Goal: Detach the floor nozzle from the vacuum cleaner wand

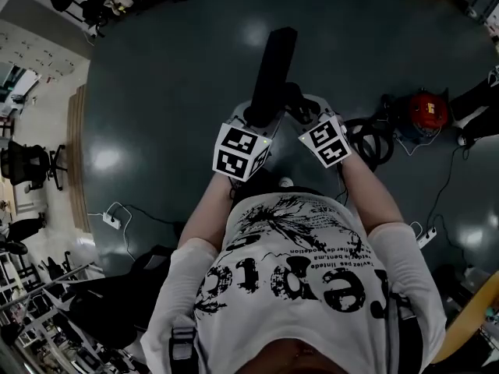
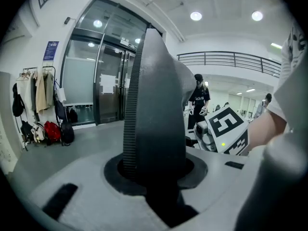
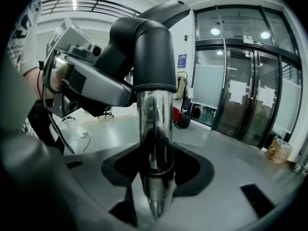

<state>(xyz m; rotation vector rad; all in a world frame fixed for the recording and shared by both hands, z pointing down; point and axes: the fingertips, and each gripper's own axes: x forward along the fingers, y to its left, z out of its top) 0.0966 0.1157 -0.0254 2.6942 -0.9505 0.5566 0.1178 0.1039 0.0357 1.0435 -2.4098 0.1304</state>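
1. The floor nozzle (image 1: 274, 68) is held off the floor, well apart from the red vacuum cleaner body (image 1: 427, 111) and to its left in the head view.
2. The left gripper (image 2: 154, 177) has its fingers clenched on the nozzle's black ribbed edge.
3. The right gripper (image 3: 156, 177), which is the one nearer the vacuum cleaner body, has its fingers grasping the chrome wand (image 3: 155, 129) just below the black elbow collar (image 3: 149, 47).
4. Progress, as judged: both parts are secured, but the wand still sits inside the collar. Releasing the joint and pulling the two apart remains.
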